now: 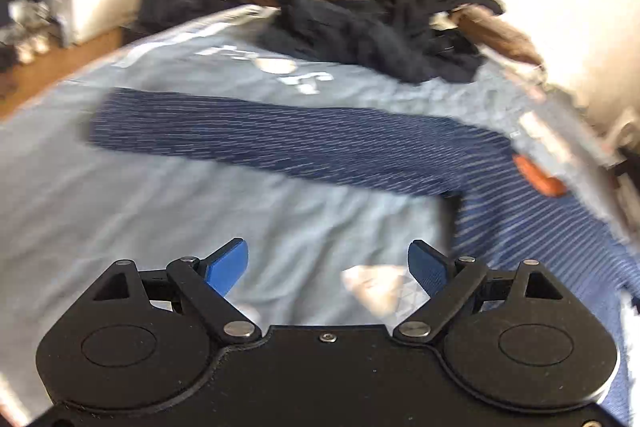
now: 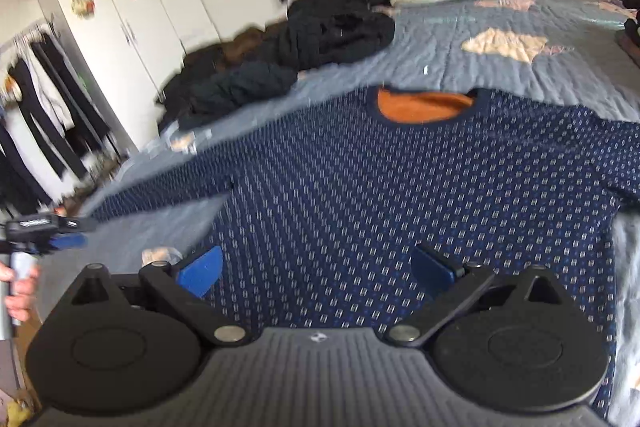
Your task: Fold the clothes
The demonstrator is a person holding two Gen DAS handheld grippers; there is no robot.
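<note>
I have the patterned sweater (image 2: 360, 195) spread flat on the quilt (image 2: 460, 67) for folding; both my left gripper (image 1: 328, 263) and right gripper (image 2: 316, 267) gape empty.

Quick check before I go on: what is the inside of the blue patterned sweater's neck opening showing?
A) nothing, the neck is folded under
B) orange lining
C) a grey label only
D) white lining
B: the right wrist view shows the sweater spread flat on the bed cover, with an orange lining visible inside the round neck opening at its far edge.
</note>
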